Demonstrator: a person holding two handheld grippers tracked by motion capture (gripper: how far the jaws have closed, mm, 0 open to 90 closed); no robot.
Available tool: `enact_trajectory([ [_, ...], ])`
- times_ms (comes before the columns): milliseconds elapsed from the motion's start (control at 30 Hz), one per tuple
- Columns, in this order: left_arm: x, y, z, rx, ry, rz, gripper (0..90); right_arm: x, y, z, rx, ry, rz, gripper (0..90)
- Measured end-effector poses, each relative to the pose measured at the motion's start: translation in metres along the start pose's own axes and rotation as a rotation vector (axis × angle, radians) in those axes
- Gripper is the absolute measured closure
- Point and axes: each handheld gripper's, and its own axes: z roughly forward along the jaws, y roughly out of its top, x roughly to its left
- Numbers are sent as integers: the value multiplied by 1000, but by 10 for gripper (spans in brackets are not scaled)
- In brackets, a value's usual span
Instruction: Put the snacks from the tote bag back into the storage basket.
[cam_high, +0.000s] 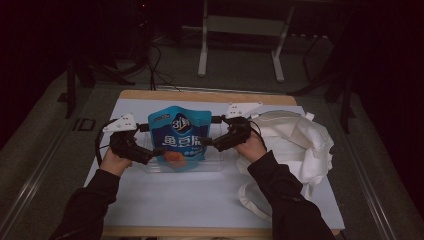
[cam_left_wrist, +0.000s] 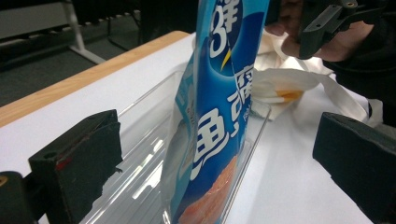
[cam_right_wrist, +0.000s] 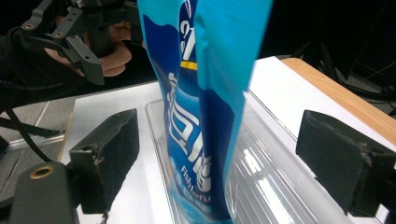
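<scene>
While your left gripper (cam_high: 156, 151) and right gripper (cam_high: 206, 142) stand released, the blue pouch (cam_high: 178, 135) sits upright between each pair of fingers, untouched; the clear tray (cam_high: 215, 162) holds it.

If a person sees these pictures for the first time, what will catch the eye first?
The bright blue snack pouch stands upright in a clear plastic tray at the middle of the white table. The left gripper and the right gripper flank it, each with jaws open and the pouch's edge between them, untouched. A crumpled white cloth bag lies at the right.
</scene>
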Motion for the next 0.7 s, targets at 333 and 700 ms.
enact_trajectory([
  [333,-16,-16,-16,-2,86,-4,16,5,-11,-21,32,-41,-12,141],
  [700,-49,-32,-27,-34,-5,-39,16,16,-35,-53,20,-85,-2,143],
])
